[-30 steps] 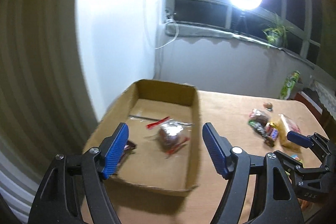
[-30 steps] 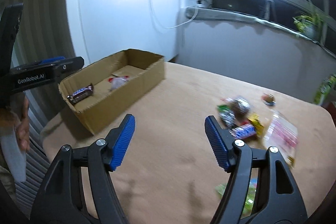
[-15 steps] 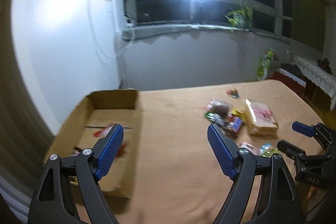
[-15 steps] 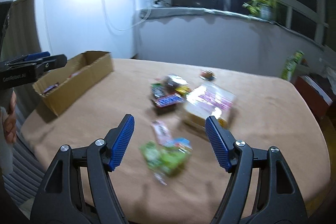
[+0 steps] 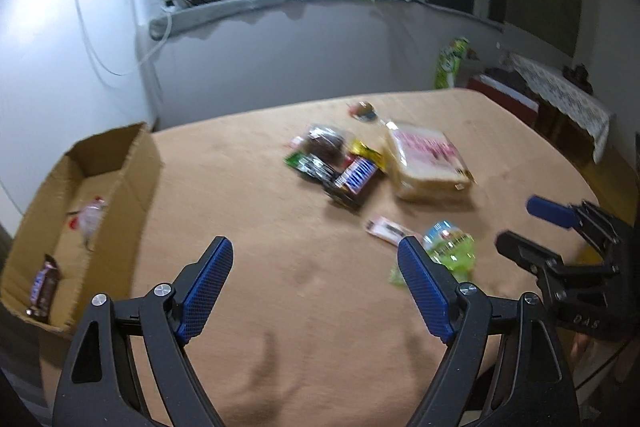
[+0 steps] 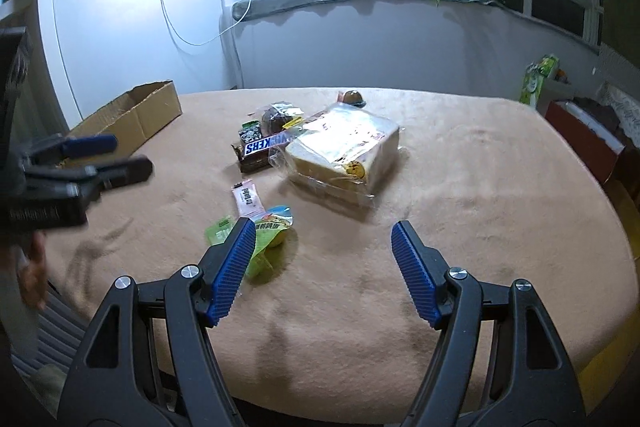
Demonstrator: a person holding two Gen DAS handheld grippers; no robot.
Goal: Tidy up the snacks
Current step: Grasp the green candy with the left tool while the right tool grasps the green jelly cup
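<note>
At the left a shallow cardboard box [image 5: 120, 163] already holds a chocolate bar [image 5: 43, 287] and a crinkly clear packet [image 5: 90, 219]; it seems the collecting place. The left gripper [image 5: 316, 283] hangs empty, its ribbed blue jaws just widened; glossy wrappers [image 6: 262, 145], soft bagged bread [image 6: 344, 155] and a green pouch [image 6: 264, 227] wait mid-table; the right gripper [image 6: 324, 269] gapes empty beside that pouch.

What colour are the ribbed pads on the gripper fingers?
Blue, on black arms. The pads show best in the right wrist view.

We saw blue ribbed pads [image 6: 234, 269], a tan tablecloth [image 6: 480, 187], a brown cardboard box [image 5: 132, 179] and a lime-green packet [image 6: 264, 231].
</note>
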